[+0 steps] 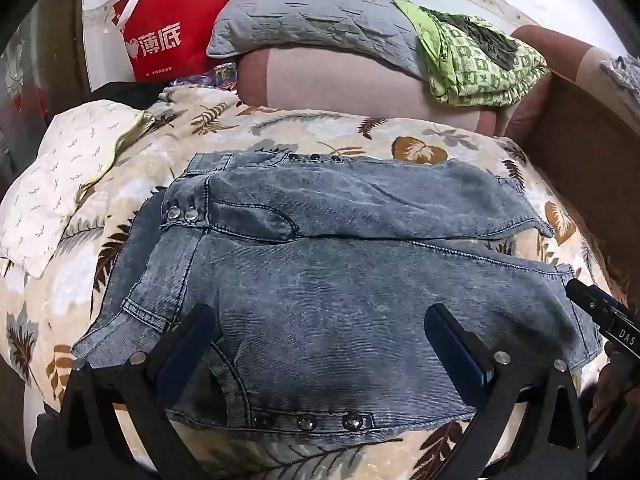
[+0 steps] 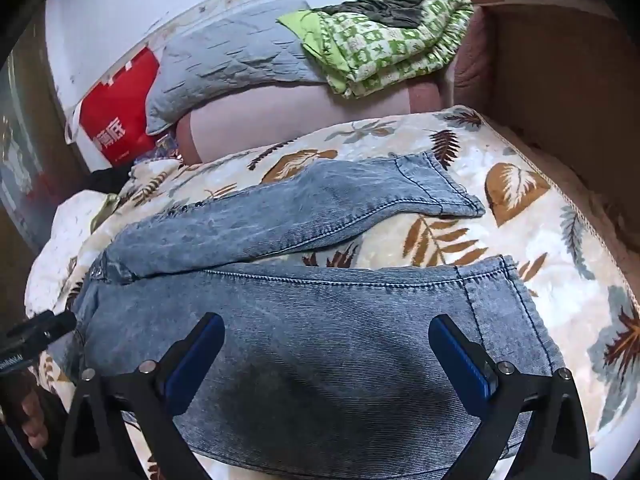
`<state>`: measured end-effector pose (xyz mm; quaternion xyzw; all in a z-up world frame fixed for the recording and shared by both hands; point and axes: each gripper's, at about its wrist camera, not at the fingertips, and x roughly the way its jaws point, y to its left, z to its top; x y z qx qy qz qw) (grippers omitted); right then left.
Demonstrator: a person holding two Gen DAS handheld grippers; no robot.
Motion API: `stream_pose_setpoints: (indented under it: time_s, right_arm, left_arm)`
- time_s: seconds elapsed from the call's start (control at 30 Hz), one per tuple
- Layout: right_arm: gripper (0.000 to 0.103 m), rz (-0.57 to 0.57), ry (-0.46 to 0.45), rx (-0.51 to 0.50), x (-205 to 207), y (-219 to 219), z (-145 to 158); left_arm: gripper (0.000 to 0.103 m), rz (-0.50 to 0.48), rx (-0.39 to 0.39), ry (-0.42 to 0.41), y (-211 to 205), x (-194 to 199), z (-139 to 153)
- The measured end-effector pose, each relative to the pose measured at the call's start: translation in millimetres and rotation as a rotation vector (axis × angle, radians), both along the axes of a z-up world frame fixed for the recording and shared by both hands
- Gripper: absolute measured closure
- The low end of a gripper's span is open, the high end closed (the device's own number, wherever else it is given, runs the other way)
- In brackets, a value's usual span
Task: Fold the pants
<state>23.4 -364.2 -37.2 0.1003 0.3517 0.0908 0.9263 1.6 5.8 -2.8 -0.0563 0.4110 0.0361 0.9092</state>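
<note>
Left claw (image 1: 318, 334): two black skeletal arms with triangular cut-outs, each carrying a flat blue pad on its inner face. Round silver screw heads sit at the arm pivots. Right claw (image 2: 326, 344): identical build, black frame, blue pads, silver screws. Its black side housing carries white lettering, "DAS" legible.

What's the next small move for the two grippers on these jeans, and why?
Probably lower both and pinch the near edge. The jeans lie spread on the leaf-print blanket with the two legs apart, not yet folded. The left gripper and right gripper hang open above the denim, holding nothing.
</note>
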Motion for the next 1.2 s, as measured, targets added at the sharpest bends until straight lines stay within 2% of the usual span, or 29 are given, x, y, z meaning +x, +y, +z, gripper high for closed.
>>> stream_pose_setpoints:
  time_s: [0.07,0.27,1.2]
  right_arm:
    - [0.000,-0.006,0.005,0.006,16,16,15]
    - [0.000,0.009,-0.002,-0.012,27,40,25]
    - [0.000,0.014,-0.007,-0.008,26,38,24]
  left_arm:
    - [0.000,-0.005,0.002,0.003,-2,2,1]
    - [0.000,-0.009,0.004,0.000,-4,0,-1]
    - [0.000,-0.010,-0.005,-0.002,-1,-3,-1]
